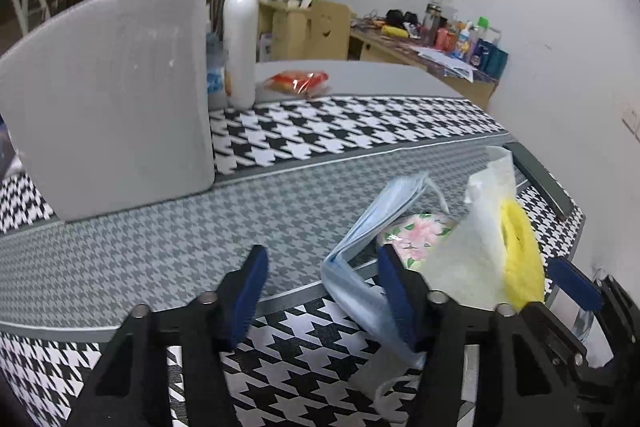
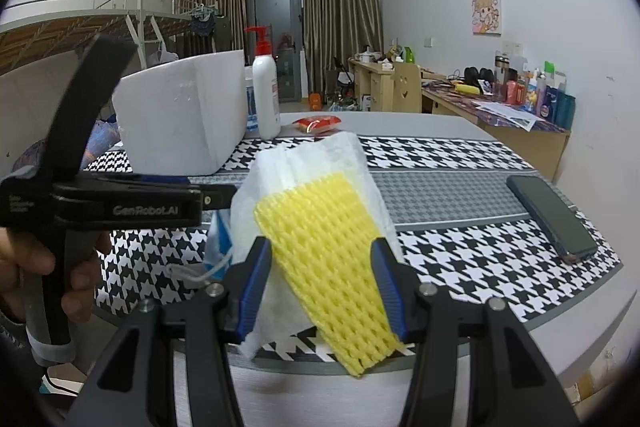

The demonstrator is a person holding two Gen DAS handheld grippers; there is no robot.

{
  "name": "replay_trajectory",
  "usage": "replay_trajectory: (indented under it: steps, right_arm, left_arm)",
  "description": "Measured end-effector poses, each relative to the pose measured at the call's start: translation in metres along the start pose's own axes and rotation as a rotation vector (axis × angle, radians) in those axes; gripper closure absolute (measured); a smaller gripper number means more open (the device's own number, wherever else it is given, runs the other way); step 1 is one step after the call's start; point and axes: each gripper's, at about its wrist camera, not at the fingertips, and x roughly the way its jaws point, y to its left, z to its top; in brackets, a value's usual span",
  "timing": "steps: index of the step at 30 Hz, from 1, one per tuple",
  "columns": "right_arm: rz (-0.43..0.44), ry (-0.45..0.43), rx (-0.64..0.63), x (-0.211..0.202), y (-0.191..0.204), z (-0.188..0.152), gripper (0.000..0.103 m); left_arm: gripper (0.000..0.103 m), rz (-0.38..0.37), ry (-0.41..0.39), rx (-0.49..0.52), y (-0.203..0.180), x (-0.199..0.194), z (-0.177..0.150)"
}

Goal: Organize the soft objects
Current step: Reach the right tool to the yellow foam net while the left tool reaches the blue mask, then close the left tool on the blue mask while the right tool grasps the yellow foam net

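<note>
Yellow foam net sleeve (image 2: 328,259) and white foam sheet (image 2: 316,163) sit clamped together in the right gripper (image 2: 320,283), lifted for sorting. The left gripper (image 1: 324,291) has slack fingers (image 1: 248,291) astride a pale blue face mask (image 1: 360,267), unpinched.

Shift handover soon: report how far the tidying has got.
Done: nothing visibly stowed; the box hides its inside. In hand: right gripper clamps the net and sheet; left gripper stands open around the mask. Left: mask and tissue pack, not yet put away.
</note>
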Motion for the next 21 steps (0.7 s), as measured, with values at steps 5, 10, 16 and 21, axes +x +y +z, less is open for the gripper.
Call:
replay_trajectory:
  steps: [5, 10, 16, 21]
  right_arm:
    - [-0.006, -0.009, 0.0, -0.004, -0.003, -0.002, 0.047]
    - [-0.011, -0.002, -0.009, -0.007, -0.003, -0.005, 0.047]
    - [-0.02, 0.044, 0.0, -0.005, -0.004, -0.013, 0.059]
    - [-0.03, 0.069, -0.005, -0.003, -0.002, -0.017, 0.068]
  left_arm:
    - [0.073, 0.014, 0.043, 0.0, 0.001, 0.006, -0.005]
    - [0.085, 0.012, 0.048, -0.014, 0.003, 0.006, -0.009]
    - [0.088, -0.001, 0.027, -0.009, 0.003, -0.004, -0.013]
    - [0.088, -0.005, 0.009, 0.01, 0.0, -0.012, -0.015]
